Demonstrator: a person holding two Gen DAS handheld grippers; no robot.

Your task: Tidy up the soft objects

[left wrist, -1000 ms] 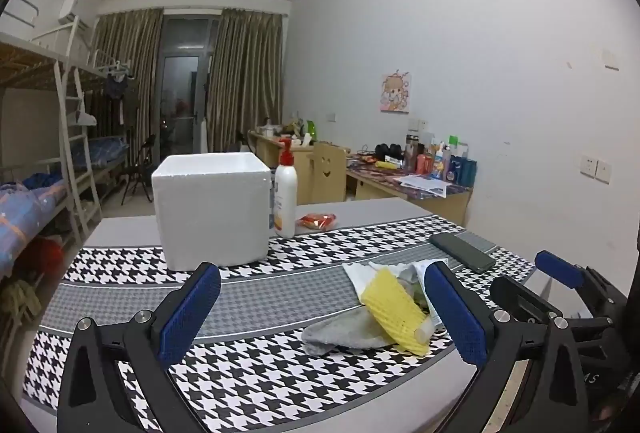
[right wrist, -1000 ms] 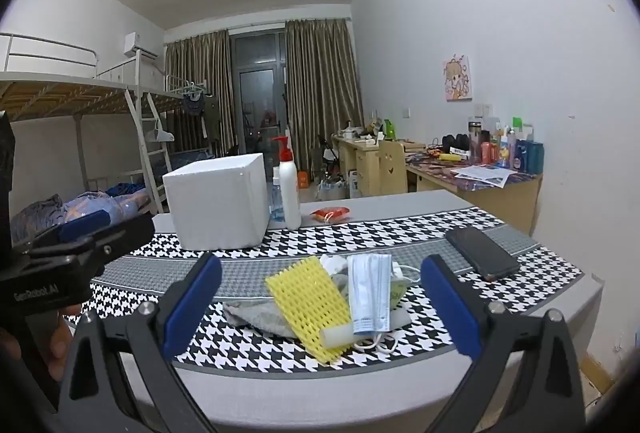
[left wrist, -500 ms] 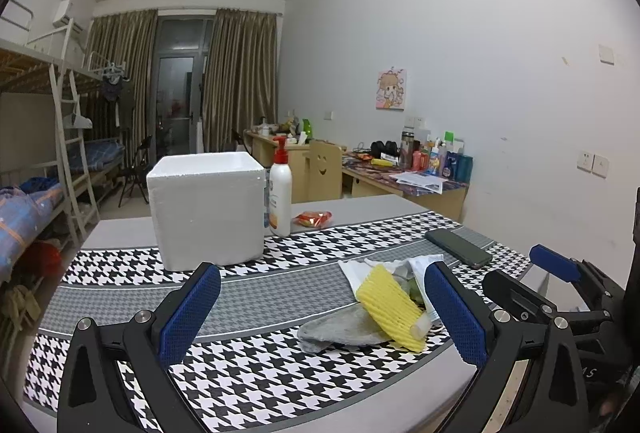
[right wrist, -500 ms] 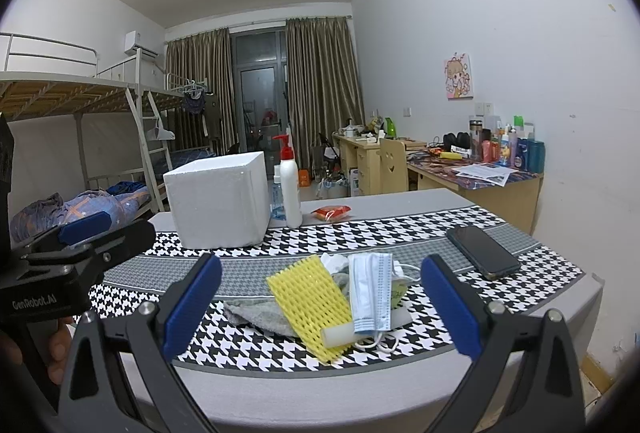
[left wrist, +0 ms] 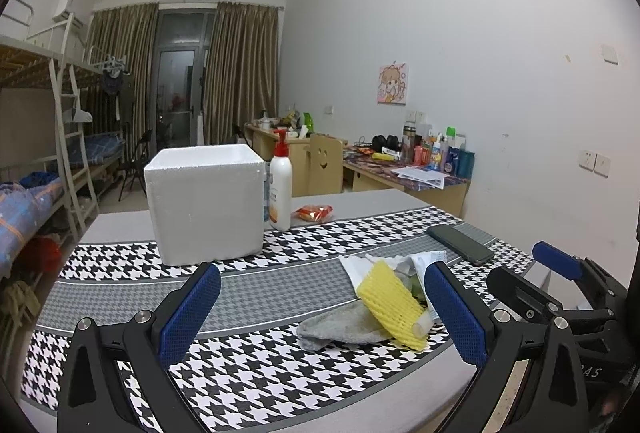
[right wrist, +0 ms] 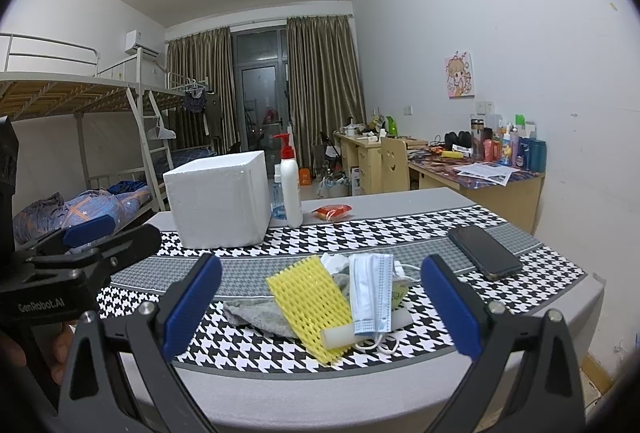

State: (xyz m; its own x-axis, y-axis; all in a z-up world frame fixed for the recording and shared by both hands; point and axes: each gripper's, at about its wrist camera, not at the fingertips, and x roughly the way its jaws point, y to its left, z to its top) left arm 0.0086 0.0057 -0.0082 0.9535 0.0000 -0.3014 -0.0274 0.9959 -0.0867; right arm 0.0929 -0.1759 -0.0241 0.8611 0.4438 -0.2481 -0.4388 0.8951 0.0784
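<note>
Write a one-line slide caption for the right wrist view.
Open right gripper faces a pile: yellow foam net, face mask, grey cloth, before a white foam box.

Landmark: glass balcony door [right wrist: 262, 109]
Curtains [right wrist: 320, 89]: either side of door
Bunk bed [right wrist: 80, 137]: left of door
Desks [right wrist: 476, 177]: right of door

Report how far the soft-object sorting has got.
Done: nothing visible. The yellow foam net, face mask and grey cloth lie piled on the table, apart from the foam box. In hand: nothing; left gripper and right gripper are open. Left: everything.
</note>
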